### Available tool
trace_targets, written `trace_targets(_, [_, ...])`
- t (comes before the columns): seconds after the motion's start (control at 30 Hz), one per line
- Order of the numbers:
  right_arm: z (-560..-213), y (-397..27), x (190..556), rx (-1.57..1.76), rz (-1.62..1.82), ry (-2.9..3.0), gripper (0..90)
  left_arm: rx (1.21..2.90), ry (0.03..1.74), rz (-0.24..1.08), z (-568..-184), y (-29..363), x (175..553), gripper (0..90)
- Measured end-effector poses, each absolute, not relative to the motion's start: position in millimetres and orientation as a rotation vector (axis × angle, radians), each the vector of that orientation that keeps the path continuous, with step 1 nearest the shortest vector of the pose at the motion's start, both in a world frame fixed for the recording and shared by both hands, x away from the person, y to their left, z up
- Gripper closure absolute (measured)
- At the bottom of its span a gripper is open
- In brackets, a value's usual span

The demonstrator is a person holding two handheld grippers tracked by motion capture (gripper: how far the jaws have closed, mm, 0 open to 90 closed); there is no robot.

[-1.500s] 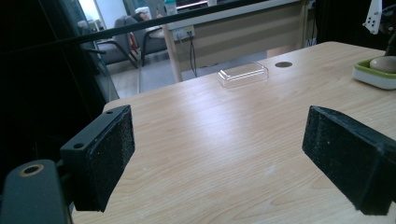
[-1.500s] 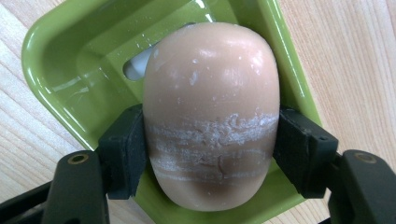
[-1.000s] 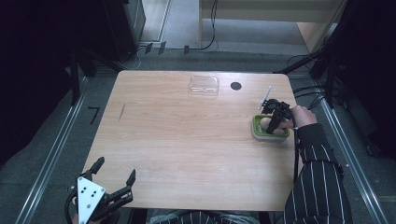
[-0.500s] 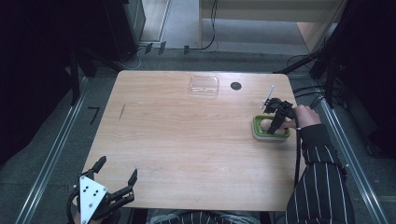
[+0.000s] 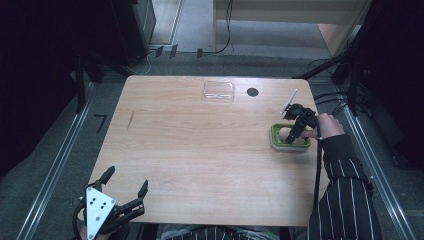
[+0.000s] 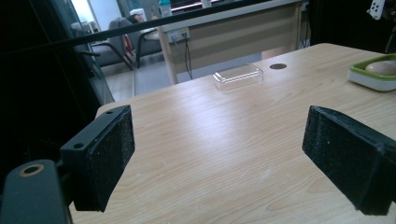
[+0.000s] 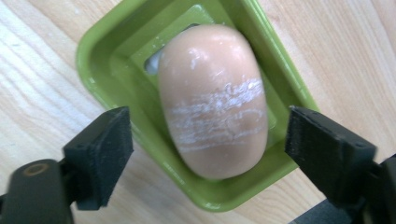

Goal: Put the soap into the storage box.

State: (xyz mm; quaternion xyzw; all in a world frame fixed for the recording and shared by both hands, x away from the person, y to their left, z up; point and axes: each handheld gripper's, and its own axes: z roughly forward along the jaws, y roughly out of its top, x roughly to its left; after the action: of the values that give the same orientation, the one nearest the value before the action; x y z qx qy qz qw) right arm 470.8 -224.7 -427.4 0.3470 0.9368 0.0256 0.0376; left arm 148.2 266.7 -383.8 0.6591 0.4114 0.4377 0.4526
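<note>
The right gripper (image 7: 205, 154) has just been opening its jaws, freeing the soap bar (image 7: 212, 98), which lies in the green soap dish (image 7: 100, 60): placement looks complete. The left gripper (image 5: 122, 192) idles with jaws apart, empty.

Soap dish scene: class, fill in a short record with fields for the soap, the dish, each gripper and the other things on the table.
soap: peach-coloured bar, white scuff marks across it, lying in the dish
dish: green soap dish, near the table's right edge
right gripper: over the dish, jaws have just been opening, apart on either side of the soap, pads clear of it
left gripper: jaws wide open, nothing between them, by the table's near left corner
table: light wood
other things: clear plastic lid and dark round spot near the far edge
</note>
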Motion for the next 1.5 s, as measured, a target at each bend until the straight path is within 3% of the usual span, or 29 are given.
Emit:
trace_targets(0.4, [-417.8, -220.5, 452.4, 1.269, 0.101, 2.781, 5.1, 1.642, 0.992, 1.066, -383.9, 263.1, 153.8, 9.6])
trace_targets(1.5, [-423.1, -204.3, 366.6, 1.321, 0.018, 2.684, 2.4, 1.651, 0.99, 1.059, -384.0, 261.8, 156.2, 9.6])
